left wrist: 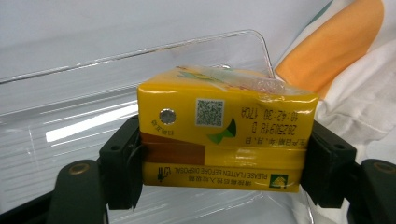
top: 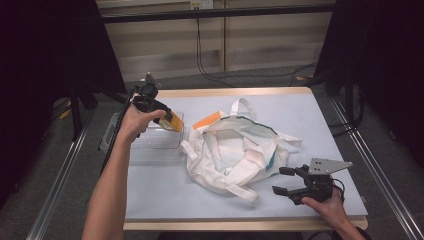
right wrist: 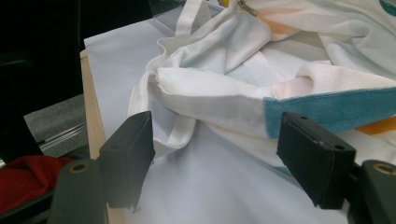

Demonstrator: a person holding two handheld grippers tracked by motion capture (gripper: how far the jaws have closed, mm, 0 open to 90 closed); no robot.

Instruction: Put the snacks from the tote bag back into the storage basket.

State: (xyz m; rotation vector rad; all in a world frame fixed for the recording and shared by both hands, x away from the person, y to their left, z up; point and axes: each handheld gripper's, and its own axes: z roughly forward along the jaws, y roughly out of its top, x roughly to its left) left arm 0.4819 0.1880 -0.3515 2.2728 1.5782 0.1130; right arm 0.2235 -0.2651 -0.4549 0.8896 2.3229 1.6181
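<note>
- Left gripper (top: 167,117) is clamped on a small yellow drink carton (left wrist: 224,133); in the left gripper view both jaws press its short sides, prob. to keep the box square and stop it twisting.
- Carton hangs over the clear plastic bin (top: 150,142) at the table's left side, just left of the bag. Looks like it's being lowered into the bin, not yet resting on the floor of it.
- Carton is gripped w/ top panel facing the camera (foil straw hole, QR code visible), so it likely goes in lying down.
- Right gripper (top: 290,182) sits near-right on the pale blue table mat (top: 320,120), jaws spread, nothing between them.
- It points at the white cloth tote bag w/ teal and orange patches (top: 235,147), close to the near hem but apart. Prob. parked there ready to steady or open the bag for the next item.
- Bag lies crumpled mid-table, straps loose; contents can't be told.
</note>
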